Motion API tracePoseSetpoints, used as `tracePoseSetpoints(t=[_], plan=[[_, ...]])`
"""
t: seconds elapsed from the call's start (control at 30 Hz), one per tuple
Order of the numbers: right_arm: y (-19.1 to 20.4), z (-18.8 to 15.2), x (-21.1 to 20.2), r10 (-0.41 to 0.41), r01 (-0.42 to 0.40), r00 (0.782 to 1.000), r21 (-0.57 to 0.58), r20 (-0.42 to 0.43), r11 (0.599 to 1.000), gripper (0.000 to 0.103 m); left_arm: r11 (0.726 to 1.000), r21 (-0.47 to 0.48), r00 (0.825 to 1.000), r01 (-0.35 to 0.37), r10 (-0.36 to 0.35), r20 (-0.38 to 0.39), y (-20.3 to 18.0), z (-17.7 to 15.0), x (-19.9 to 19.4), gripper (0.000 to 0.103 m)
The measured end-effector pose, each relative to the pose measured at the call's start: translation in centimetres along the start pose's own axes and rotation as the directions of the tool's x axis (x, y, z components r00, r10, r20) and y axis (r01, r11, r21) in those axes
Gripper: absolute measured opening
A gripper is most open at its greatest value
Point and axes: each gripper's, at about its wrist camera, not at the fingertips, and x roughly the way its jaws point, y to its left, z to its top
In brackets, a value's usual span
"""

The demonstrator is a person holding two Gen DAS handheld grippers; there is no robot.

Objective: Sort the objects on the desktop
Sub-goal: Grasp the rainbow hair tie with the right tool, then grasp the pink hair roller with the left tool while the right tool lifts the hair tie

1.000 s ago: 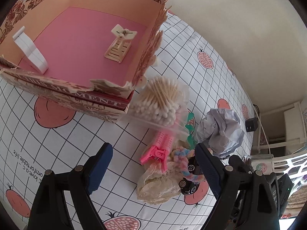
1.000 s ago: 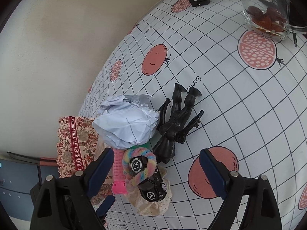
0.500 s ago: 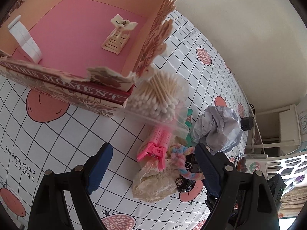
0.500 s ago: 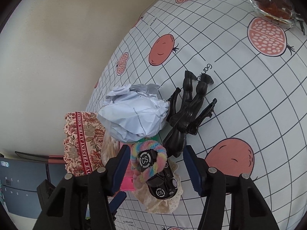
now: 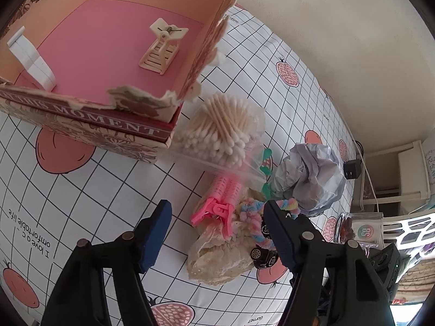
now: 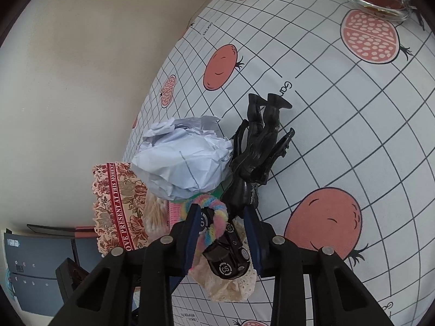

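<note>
Beside the box [image 5: 152, 133], holding only a clip [image 5: 162, 46], the table's pile remains unsorted while the right gripper [image 6: 221, 240] closes around the toy car [image 6: 227, 255] and the left gripper [image 5: 217, 233], empty, narrows.

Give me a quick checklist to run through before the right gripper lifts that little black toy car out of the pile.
1. Toy car between the right gripper fingers: ok, jaws closing around it.
2. Pads pressing on the car: cannot tell.
3. Rainbow hair tie clear of the grip: not ok, it lies across the car between the fingers.
4. Lace cloth under the car free to stay behind: cannot tell.
5. Left gripper out of the way: not ok, closing over the same pile.
6. Box has room: ok, only a clip inside.
</note>
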Motion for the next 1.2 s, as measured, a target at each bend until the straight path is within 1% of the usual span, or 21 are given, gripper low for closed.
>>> tracePoseSetpoints(t=[0.03,0.1,0.2,0.27,0.33,0.37,0.4,0.43,0.5,0.53,0.63,0.73,0.83,1.03,1.2], plan=[[0.2,0.0,0.0,0.000,0.000,1.000,-0.006,0.001,1.000,0.031,1.000,0.002,1.000,0.001,-0.001,-0.002,0.1,0.0,-0.1,0.069],[0.4,-0.1,-0.1,0.012,-0.012,1.000,-0.012,-0.002,1.000,0.028,1.000,0.008,1.000,0.003,-0.003,-0.007,0.0,0.0,0.0,0.066],[1.2,-0.2,0.2,0.008,-0.008,1.000,-0.028,0.001,1.000,0.027,1.000,0.009,1.000,-0.009,0.009,-0.023,0.3,-0.2,0.2,0.065],[1.4,-0.3,0.4,-0.008,0.008,1.000,-0.035,-0.002,0.999,0.027,1.000,0.009,1.000,-0.001,0.002,-0.030,0.3,-0.3,0.2,0.059],[1.6,-0.5,0.9,-0.011,0.011,1.000,-0.026,-0.008,1.000,0.027,1.000,0.020,1.000,-0.001,0.001,-0.029,0.2,-0.4,0.2,0.050],[1.6,-0.5,1.0,-0.012,0.012,1.000,-0.023,-0.010,1.000,0.027,1.000,0.024,1.000,0.001,0.000,-0.027,0.1,-0.4,0.2,0.049],[1.5,-0.5,1.0,-0.014,0.014,1.000,-0.024,-0.008,1.000,0.025,1.000,0.025,1.000,0.002,-0.002,-0.029,0.1,-0.4,0.2,0.046],[1.5,-0.4,0.9,-0.016,0.016,1.000,-0.025,-0.004,1.000,0.021,1.000,0.026,1.000,0.001,0.000,-0.031,0.1,-0.5,0.2,0.044],[1.6,-0.4,0.8,-0.012,0.012,1.000,-0.031,0.002,0.999,0.019,1.000,0.024,0.999,-0.003,0.004,-0.033,0.1,-0.4,0.4,0.041],[1.7,-0.4,0.7,-0.012,0.013,1.000,-0.037,0.003,0.999,0.016,1.000,0.022,0.999,-0.002,0.003,-0.033,0.2,-0.4,0.3,0.039],[2.0,-0.4,0.4,-0.006,0.006,1.000,-0.050,0.005,0.999,0.013,1.000,0.018,1.000,0.002,-0.001,-0.031,0.3,-0.3,0.3,0.036],[2.6,-0.5,0.1,0.008,-0.007,1.000,-0.063,0.018,0.998,0.011,1.000,0.022,1.000,0.002,-0.001,-0.030,0.1,-0.4,0.3,0.036],[3.1,-0.5,-1.0,0.014,-0.008,0.998,-0.091,0.065,0.996,0.011,1.000,0.029,1.000,0.006,-0.006,-0.029,-0.1,-0.4,0.3,0.033],[4.2,0.0,-3.6,0.051,-0.026,0.985,-0.146,0.165,0.989,0.011,0.999,0.044,1.000,0.011,-0.010,-0.026,-0.4,-0.3,0.1,0.032],[4.6,0.3,-5.2,0.083,-0.051,0.975,-0.158,0.204,0.986,0.011,0.997,0.069,1.000,0.019,-0.018,-0.009,-1.0,-0.2,-0.5,0.032]])
